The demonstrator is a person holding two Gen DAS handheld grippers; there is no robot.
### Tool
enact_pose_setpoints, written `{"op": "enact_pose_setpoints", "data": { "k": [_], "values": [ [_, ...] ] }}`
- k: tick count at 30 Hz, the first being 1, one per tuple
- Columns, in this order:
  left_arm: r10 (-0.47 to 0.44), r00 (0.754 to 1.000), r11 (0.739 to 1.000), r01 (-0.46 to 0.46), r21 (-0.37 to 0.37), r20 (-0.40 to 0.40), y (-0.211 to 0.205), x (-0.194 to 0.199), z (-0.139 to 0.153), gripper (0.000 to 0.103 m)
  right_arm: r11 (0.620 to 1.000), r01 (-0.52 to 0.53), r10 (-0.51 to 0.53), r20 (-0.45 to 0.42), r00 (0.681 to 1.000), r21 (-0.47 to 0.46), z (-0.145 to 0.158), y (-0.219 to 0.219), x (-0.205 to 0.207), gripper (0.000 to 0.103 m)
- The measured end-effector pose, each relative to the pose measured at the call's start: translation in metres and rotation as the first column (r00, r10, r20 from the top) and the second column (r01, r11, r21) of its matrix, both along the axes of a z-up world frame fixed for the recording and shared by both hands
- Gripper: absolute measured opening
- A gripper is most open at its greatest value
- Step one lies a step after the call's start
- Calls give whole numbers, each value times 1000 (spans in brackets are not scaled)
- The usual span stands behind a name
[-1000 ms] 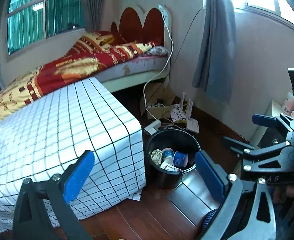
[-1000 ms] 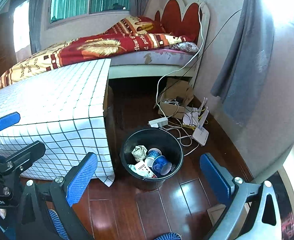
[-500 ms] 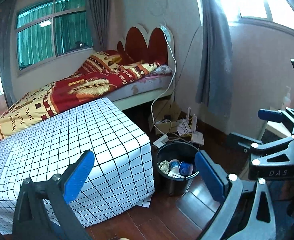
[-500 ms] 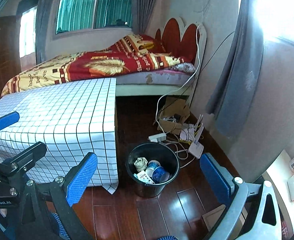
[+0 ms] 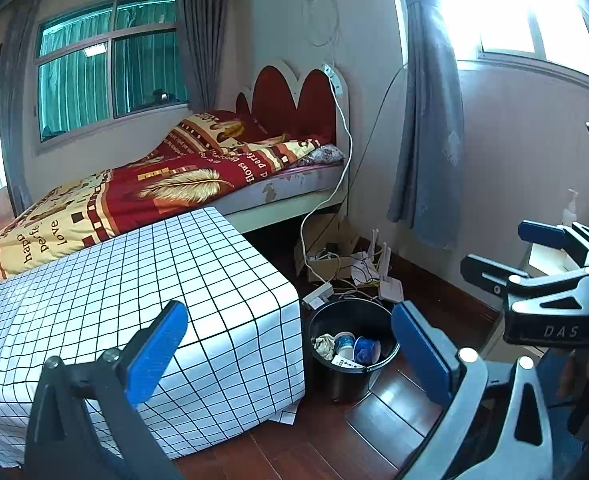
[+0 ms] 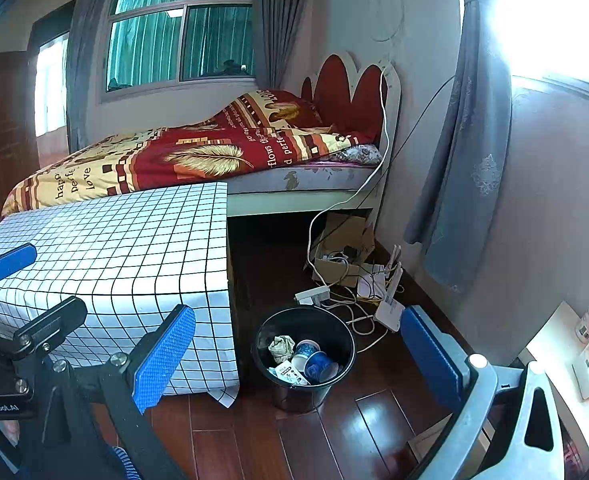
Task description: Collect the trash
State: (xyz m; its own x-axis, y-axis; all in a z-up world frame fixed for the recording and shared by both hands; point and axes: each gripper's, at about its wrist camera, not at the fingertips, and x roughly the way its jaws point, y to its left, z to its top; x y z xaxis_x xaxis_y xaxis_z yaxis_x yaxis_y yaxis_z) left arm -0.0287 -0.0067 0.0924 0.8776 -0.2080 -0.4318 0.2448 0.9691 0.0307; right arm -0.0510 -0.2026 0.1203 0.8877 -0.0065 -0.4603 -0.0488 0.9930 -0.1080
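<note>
A black bin [image 5: 350, 376] [image 6: 304, 396] stands on the wooden floor beside the checked table. Inside it lie a crumpled paper wad [image 5: 324, 345] [image 6: 281, 347], two blue paper cups [image 5: 364, 350] [image 6: 316, 364] and a small white carton [image 6: 290, 374]. My left gripper [image 5: 290, 354] is open and empty, held high and well back from the bin. My right gripper [image 6: 298, 356] is also open with nothing between its blue pads [image 6: 162, 356]. In the left wrist view the right gripper [image 5: 534, 268] shows at the right edge.
A table under a white grid cloth [image 5: 134, 280] [image 6: 114, 256] stands left of the bin. Behind it is a bed with a red and yellow blanket [image 5: 154, 188]. A cardboard box, power strip [image 6: 312, 295], router and tangled cables [image 5: 358, 268] lie by the wall.
Both grippers have risen and drawn back from the bin, which now looks smaller and lower in both views. More of the walls and windows shows. Both stay open.
</note>
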Motion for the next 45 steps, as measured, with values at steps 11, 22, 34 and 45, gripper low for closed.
{"op": "enact_pose_setpoints", "data": {
  "k": [11,22,34,45],
  "values": [
    [-15,1000,1000,15,2,-4,-5,-2,2,102,1000,6,-6,-10,1000,7,-5,-2,0,103],
    [-11,1000,1000,11,3,-13,-8,-2,2,102,1000,9,-9,7,1000,20,-3,-2,-7,103],
    [-13,1000,1000,13,-4,-12,-6,-4,1,102,1000,14,-14,-1,1000,17,-6,-2,-7,103],
    [-7,1000,1000,7,-17,-13,-4,-3,2,102,1000,12,-12,-5,1000,17,-8,0,-5,103]
  ]
}}
